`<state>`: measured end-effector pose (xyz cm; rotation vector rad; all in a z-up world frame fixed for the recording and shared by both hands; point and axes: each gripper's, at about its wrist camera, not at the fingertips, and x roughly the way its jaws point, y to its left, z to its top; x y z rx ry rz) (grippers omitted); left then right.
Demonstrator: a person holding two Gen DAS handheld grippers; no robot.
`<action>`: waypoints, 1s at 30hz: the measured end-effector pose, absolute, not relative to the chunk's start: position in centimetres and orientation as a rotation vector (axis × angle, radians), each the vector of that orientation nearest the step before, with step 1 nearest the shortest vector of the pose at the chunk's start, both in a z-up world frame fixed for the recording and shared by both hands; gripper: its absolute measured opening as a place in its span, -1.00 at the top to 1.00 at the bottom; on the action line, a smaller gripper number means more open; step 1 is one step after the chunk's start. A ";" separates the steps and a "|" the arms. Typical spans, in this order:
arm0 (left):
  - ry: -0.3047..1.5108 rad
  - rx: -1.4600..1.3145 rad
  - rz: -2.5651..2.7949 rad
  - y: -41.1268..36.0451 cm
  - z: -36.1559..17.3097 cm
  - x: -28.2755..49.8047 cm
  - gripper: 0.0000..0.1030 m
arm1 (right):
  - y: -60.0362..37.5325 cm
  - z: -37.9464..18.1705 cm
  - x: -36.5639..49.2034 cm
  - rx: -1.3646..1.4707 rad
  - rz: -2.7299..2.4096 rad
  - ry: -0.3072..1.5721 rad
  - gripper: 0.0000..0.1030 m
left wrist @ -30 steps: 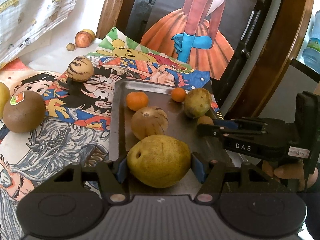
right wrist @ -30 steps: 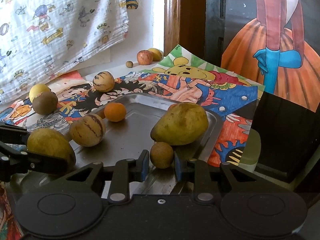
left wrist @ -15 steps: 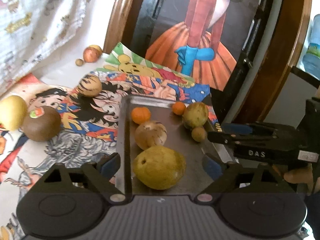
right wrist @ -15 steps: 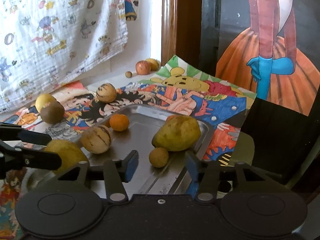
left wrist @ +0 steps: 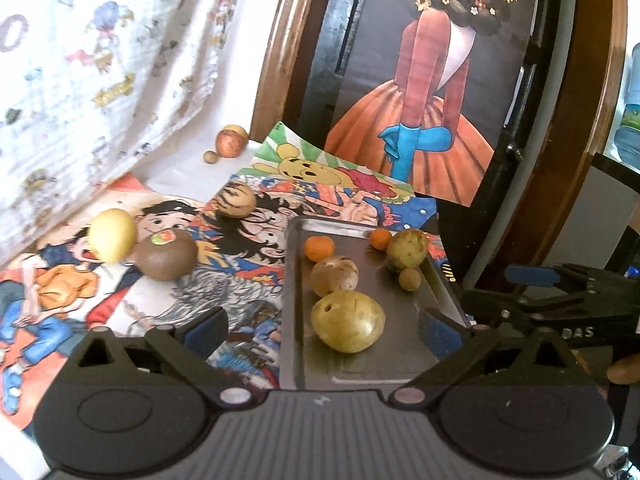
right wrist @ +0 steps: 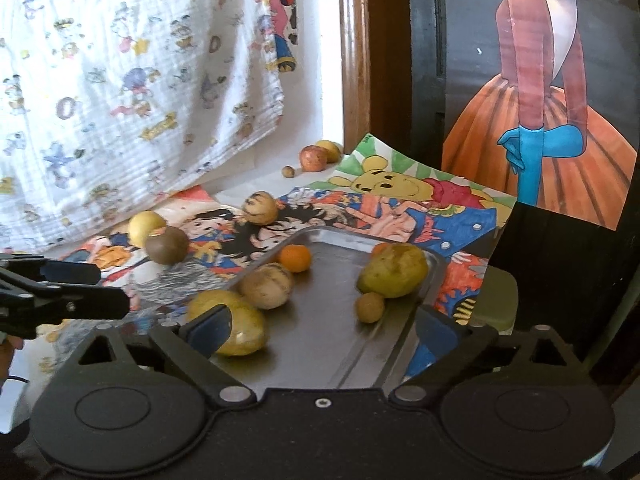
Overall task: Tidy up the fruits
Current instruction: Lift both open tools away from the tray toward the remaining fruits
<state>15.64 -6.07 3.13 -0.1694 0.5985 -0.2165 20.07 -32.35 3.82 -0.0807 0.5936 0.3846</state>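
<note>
Left wrist view: we see the left tool (left wrist: 322,326) spread wide, empty, above the metal tray (left wrist: 294,280). The yellow pear (left wrist: 348,321) lies on the tray beside a striped fruit (left wrist: 334,276). Right tool (right wrist: 322,330) also spread wide, holding nothing; small brown fruit (right wrist: 370,307) touches, we think, the green pear (right wrist: 394,270). Brown fruit (left wrist: 165,257) sits off-tray on the counter's cartoon posters (left wrist: 224,248).

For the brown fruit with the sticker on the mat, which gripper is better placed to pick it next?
Left. The brown fruit lies left of the tray, on the open left gripper side; the right gripper sits over the tray.
</note>
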 end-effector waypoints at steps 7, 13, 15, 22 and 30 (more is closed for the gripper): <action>0.593 -0.160 -0.160 -4.7 3.7 13.1 -0.99 | -31.2 4.2 16.8 -0.064 0.379 0.653 -0.99; 0.615 -0.141 -0.086 -3.3 3.1 11.3 -0.99 | -30.5 3.6 14.7 -0.036 0.363 0.728 -0.99; 0.630 -0.131 -0.058 -2.7 2.6 10.6 -0.99 | -30.2 3.1 14.2 -0.016 0.363 0.763 -0.99; 0.672 -0.149 0.022 0.0 1.2 8.5 -0.99 | -28.3 1.5 13.0 0.024 0.377 0.877 -0.99; 0.693 -0.167 0.094 2.2 0.4 7.2 -0.99 | -24.7 0.9 12.3 -0.026 0.451 0.933 -0.99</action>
